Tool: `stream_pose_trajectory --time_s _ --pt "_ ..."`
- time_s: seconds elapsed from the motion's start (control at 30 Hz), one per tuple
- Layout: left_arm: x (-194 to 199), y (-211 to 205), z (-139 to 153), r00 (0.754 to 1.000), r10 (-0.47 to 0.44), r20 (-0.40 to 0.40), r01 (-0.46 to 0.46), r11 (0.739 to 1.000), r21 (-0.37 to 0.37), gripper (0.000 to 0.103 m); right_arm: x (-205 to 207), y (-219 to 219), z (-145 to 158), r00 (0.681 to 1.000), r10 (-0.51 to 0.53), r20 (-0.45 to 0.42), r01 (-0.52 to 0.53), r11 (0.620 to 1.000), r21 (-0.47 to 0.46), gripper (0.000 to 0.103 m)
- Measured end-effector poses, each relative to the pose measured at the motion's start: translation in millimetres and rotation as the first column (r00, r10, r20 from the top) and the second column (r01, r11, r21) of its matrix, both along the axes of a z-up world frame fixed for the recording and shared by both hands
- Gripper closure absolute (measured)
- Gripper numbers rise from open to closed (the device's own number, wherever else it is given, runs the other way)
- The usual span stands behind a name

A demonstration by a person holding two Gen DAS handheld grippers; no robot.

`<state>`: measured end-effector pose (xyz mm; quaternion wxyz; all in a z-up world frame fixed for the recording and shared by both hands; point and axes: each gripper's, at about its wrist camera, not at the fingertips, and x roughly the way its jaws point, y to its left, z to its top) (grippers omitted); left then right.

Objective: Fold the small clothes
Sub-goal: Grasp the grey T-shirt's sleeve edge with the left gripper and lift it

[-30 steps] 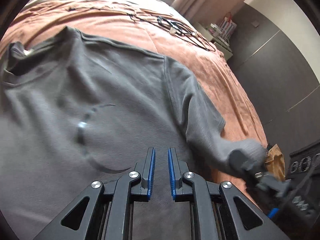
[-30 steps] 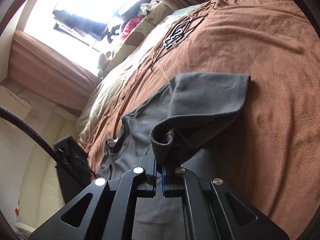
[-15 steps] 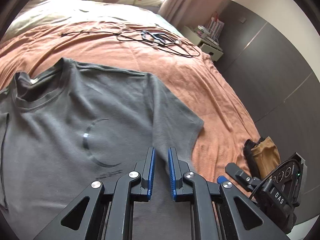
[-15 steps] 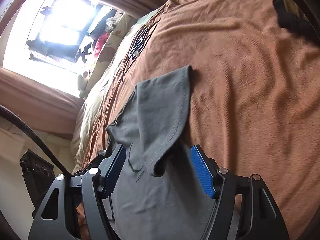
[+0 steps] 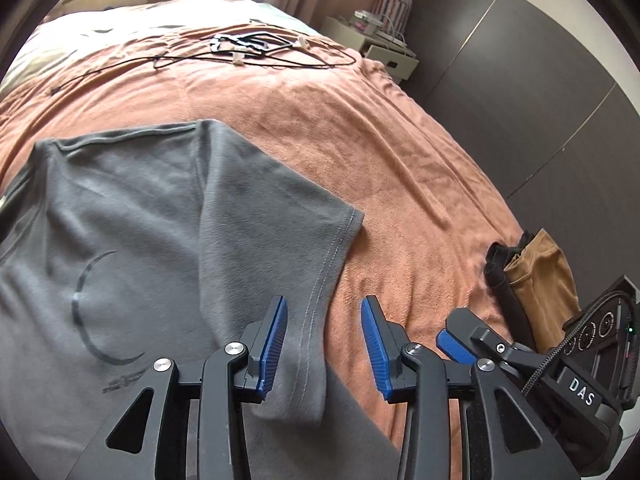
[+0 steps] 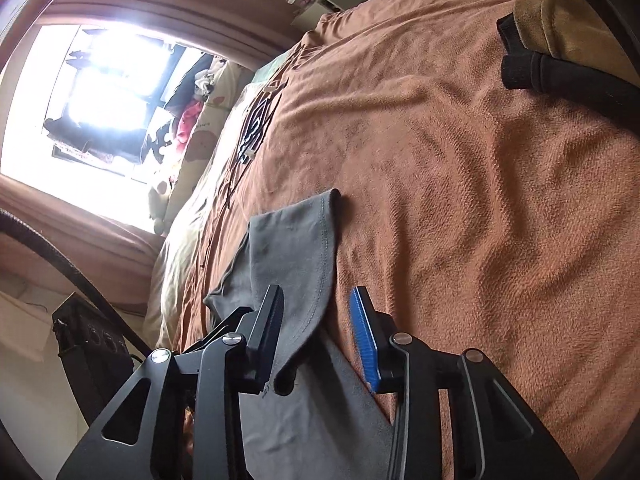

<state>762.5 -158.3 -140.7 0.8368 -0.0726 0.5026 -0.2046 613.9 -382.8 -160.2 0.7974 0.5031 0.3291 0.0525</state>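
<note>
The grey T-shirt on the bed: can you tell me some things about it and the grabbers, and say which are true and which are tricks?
1. The grey T-shirt lies on an orange blanket. True.
2. The left gripper is shut. False: its jaws are open around the sleeve hem.
3. The right gripper is open. True.
4. The sleeve is rolled into a ball. False: it lies flat.
5. Black cables lie on the shirt. False: they lie farther up the bed.

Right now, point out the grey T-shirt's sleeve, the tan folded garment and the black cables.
sleeve [image 5: 276, 216], left wrist view, mid-panel.
tan folded garment [image 5: 540, 280], left wrist view, top face.
black cables [image 5: 256, 46], left wrist view, tangle.
</note>
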Motion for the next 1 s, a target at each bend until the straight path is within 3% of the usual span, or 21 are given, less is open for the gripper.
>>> stream_pose_trajectory --time_s 0.47,0.67,0.77,0.8,0.9,1.0 --pt "35.5 -33.3 -46.2 0.999 -0.004 -0.046 0.008 0.995 0.096 0.063 -22.4 1.8 -8.8 0.996 -0.046 -0.075 0.049 0.998 0.044 0.071" --pt "38.0 -41.1 -59.5 1.0 -0.005 -0.025 0.009 0.986 0.164 0.063 -24.0 1.4 -11.9 0.995 -0.048 -0.092 0.054 0.996 0.065 0.071" --pt "40.8 -41.5 -59.5 1.0 0.014 -0.023 -0.009 0.981 0.192 0.078 -23.4 2.7 -11.3 0.994 -0.047 -0.096 0.054 0.996 0.069 0.071" --pt "42.2 -39.6 -58.0 0.999 0.019 -0.026 -0.014 0.982 0.189 0.089 -24.0 3.0 -10.3 0.995 -0.046 -0.093 0.053 0.996 0.071 0.071" --pt "45.2 -30.2 -50.8 0.999 0.008 -0.048 -0.002 0.992 0.127 0.092 -24.2 6.5 -4.6 0.996 -0.038 -0.08 0.044 0.997 0.067 0.071" --pt "40.9 -18.9 -33.2 1.0 0.005 -0.015 -0.003 0.994 0.113 0.093 -22.8 10.8 -1.6 0.998 -0.027 -0.064 0.031 0.998 0.06 0.071"
